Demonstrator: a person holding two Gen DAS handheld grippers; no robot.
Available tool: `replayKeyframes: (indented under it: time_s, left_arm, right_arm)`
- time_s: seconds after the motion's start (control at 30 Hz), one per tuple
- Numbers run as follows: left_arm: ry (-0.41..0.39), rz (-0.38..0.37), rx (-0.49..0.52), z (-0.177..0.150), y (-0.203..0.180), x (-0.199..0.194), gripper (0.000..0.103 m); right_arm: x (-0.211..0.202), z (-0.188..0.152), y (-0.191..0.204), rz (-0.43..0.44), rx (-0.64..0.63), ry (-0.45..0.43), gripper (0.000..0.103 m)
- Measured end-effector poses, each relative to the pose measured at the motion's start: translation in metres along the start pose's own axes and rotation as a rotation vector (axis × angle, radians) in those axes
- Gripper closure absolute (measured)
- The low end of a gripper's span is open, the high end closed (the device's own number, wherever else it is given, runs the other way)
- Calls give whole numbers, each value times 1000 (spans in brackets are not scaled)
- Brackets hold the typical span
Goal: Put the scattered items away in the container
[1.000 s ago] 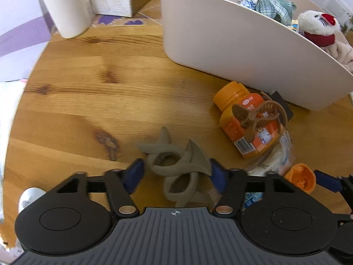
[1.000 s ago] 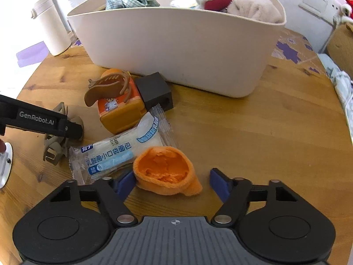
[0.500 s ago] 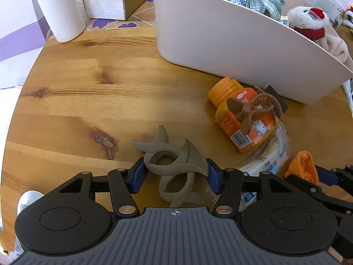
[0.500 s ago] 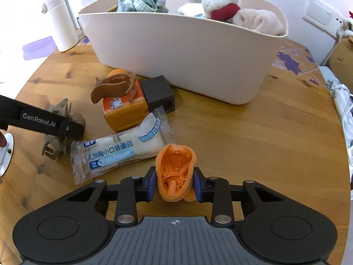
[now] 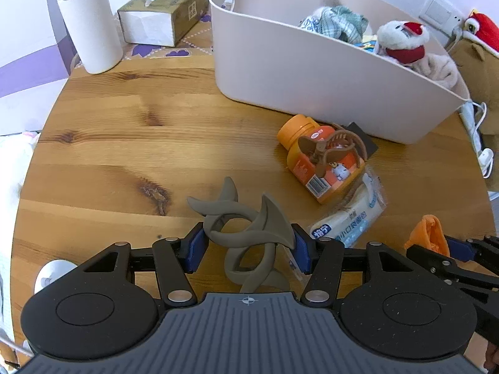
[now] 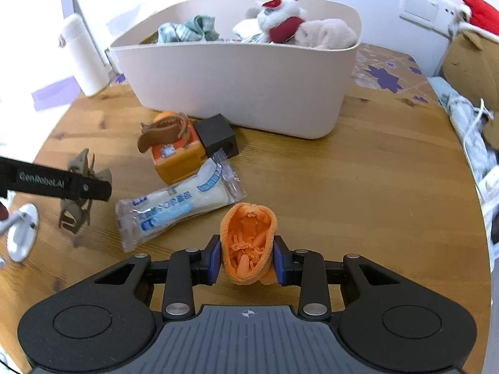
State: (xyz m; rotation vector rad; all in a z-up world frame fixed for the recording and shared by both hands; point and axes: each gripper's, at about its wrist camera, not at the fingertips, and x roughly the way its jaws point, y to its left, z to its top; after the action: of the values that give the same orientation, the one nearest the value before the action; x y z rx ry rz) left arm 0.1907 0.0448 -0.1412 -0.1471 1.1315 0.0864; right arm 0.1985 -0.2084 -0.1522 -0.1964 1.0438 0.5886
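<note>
**Carrying Two Gripped Items to the Bin**

Nearest the cameras, the left gripper is pinching the grey-brown plastic claw hair clip; the right gripper is squeezing the crumpled orange knit sock. Beyond, the off-white plastic tub is waiting: clear its rim before releasing.

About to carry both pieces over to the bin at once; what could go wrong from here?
1. The grey hair clip is pinched only by its curved prongs in the left hand-held gripper, so it could twist free.
2. The soft orange sock in the right hand-held gripper may sag and slip.
3. The bin already looks full.
</note>
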Motion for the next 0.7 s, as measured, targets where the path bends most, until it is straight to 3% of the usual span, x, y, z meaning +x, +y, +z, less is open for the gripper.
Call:
replayKeyframes:
  time_s: [0.3, 0.7]
  left_arm:
    - [-42, -8, 28, -8, -4, -22, 46]
    - [-150, -21, 81, 3, -13, -62, 46]
  right_arm:
    - [-23, -1, 4, -26, -29, -67, 72]
    - [-58, 13, -10, -10, 43, -136, 72]
